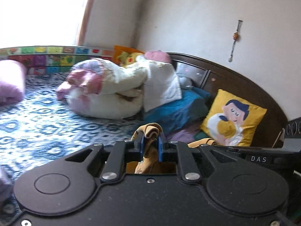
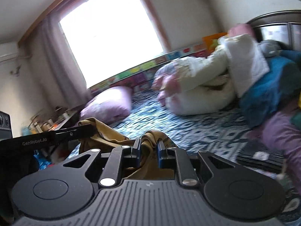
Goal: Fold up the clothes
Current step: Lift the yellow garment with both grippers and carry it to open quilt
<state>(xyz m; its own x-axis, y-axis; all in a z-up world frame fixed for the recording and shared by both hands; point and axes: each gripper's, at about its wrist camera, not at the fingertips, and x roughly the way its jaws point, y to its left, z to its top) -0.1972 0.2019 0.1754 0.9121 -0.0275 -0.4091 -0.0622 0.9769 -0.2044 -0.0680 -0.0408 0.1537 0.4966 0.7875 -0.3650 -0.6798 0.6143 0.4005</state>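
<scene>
My left claw has a black body and blue finger pads; my right claw is coloured the same. The garment in both is mustard yellow with darker print marks. The bed sheet is blue and white in a repeating geometric pattern. The quilt is white with pink patches. The cushion is yellow, bearing a cartoon figure with dark blue hair. The headboard is dark brown.

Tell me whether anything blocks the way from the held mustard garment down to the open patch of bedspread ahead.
Nothing visible does. Both the left gripper and the right gripper are shut on the mustard garment. The patterned bedspread ahead is bare; the white quilt and purple pillow lie farther back.
</scene>
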